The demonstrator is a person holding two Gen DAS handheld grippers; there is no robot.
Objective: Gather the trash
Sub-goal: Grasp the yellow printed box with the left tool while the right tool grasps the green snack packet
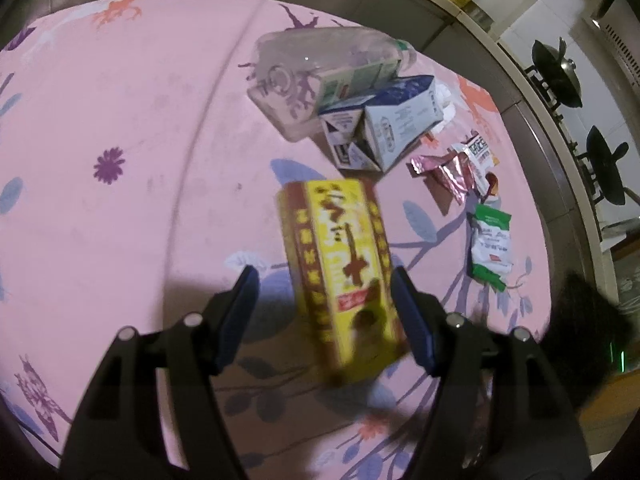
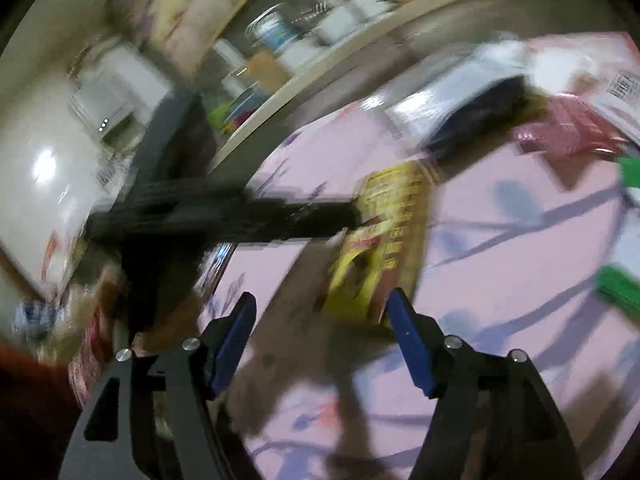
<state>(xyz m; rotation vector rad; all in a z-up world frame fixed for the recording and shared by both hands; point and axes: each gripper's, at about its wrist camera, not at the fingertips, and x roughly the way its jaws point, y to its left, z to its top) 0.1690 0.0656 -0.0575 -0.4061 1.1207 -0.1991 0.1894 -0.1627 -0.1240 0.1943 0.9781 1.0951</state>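
A yellow and red drink carton shows blurred between the fingers of my left gripper, over the pink flowered tablecloth. The right pad is close against its side, while a clear gap separates it from the left pad, so the jaws stand open. In the right wrist view the same carton is just ahead of my open right gripper, near its right fingertip. The left gripper reaches in from the left as a black bar up to the carton's edge.
Behind the carton lie a clear plastic bottle, blue and white cartons, a pink foil wrapper and a green and white packet. A counter with a stove and pans runs along the far right.
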